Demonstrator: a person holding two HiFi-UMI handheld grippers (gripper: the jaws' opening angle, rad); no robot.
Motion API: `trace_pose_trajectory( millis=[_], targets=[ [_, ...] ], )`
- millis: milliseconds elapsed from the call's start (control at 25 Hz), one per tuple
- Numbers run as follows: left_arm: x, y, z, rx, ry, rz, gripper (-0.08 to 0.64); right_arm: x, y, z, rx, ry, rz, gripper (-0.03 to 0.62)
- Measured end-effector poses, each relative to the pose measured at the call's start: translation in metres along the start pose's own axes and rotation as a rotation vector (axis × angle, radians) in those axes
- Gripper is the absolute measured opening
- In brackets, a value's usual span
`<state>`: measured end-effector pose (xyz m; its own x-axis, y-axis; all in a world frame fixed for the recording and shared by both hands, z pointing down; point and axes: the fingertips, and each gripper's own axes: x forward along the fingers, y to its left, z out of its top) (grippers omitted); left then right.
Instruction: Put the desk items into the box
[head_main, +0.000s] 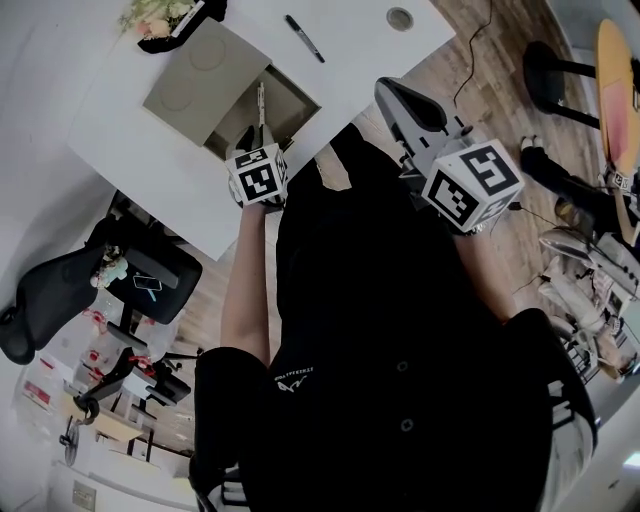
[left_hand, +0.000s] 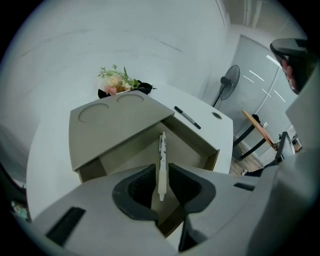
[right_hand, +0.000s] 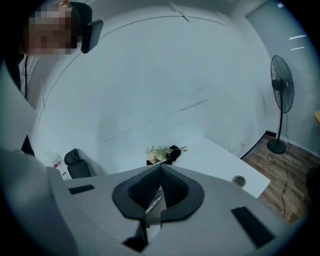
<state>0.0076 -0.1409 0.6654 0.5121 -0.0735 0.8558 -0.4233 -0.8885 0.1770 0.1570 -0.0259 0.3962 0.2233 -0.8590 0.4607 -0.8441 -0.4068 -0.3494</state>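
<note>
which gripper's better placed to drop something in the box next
Left: left gripper holds the white pen over the open box; right gripper is shut and empty, off the desk.

Open box (left_hand: 196, 144) mouth beside raised lid (left_hand: 116, 127)

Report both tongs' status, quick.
Left tongs: shut on the white pen.
Right tongs: shut, holding nothing.
</note>
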Motion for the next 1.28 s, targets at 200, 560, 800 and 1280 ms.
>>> trace_pose_trajectory(
  millis=[200, 560, 800, 1280],
  targets=[
    [-0.022, 0.002, 0.016, -0.027, -0.079, -0.007, 0.058, 0.012, 0.012, 0.005, -0.018, 0.012, 0.053, -0.002],
    [-0.075, 0.005, 0.047, -0.073, -0.258, 0.055, 0.008, 0.025, 0.028, 0.012, -0.061, 0.030, 0.145, -0.002],
    [-0.125, 0.011, 0.075, -0.115, -0.395, 0.110, 0.008, 0.032, 0.047, 0.019, -0.091, 0.039, 0.242, -0.002],
    [-0.219, 0.013, 0.106, -0.202, -0.678, 0.240, 0.008, 0.047, 0.082, 0.026, -0.166, 0.070, 0.431, -0.002]
  ],
)
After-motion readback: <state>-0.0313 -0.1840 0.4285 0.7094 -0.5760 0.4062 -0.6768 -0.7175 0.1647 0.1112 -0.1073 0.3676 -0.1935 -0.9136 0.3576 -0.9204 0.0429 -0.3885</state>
